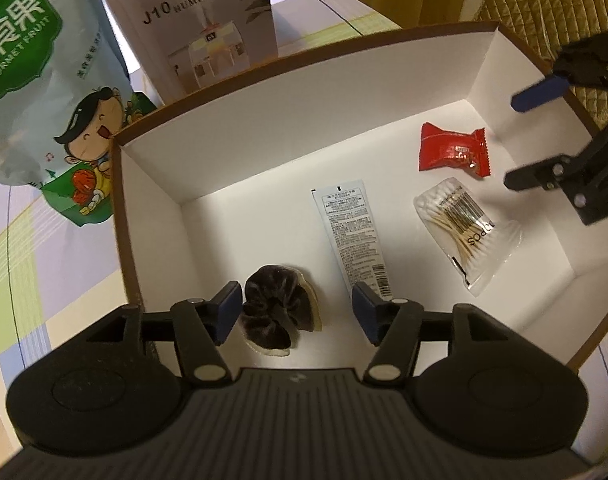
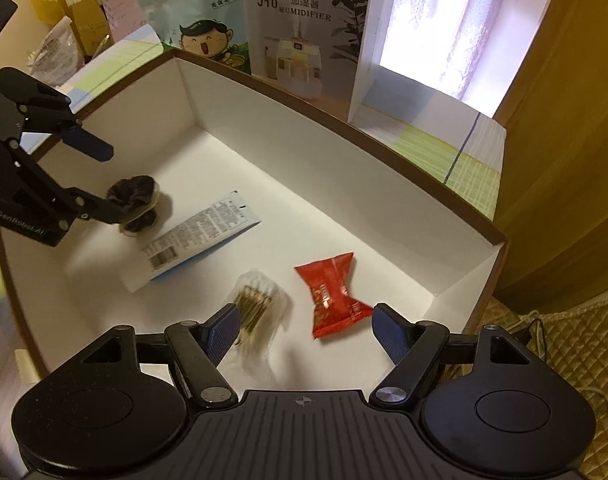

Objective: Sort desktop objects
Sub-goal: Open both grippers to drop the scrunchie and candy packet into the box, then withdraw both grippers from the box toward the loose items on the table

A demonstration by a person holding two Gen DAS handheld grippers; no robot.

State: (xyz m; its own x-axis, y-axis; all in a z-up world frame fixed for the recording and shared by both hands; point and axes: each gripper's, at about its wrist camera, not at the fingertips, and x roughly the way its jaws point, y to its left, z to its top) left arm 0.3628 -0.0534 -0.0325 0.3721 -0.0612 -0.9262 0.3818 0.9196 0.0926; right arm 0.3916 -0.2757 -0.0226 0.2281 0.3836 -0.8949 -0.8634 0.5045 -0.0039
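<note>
A white box with a brown rim (image 1: 264, 140) (image 2: 284, 152) holds the items. My left gripper (image 1: 296, 308) (image 2: 104, 180) hangs open over a dark velvet scrunchie (image 1: 276, 312) (image 2: 138, 196), which lies on the box floor close to the left finger and apart from the right one. A white tube (image 1: 351, 236) (image 2: 196, 240) lies flat beside it. My right gripper (image 2: 305, 332) (image 1: 529, 138) is open above a red candy packet (image 2: 331, 296) (image 1: 453, 152) and a clear bag of cotton swabs (image 2: 256, 308) (image 1: 463, 228), gripping neither.
Behind the box stand a humidifier carton (image 1: 200, 32) (image 2: 304, 32) and a green snack bag (image 1: 36, 60) (image 2: 208, 20). Small clutter (image 2: 84, 12) sits at the far left on the checked tablecloth (image 1: 32, 248). A quilted cushion (image 2: 563, 340) lies to the right.
</note>
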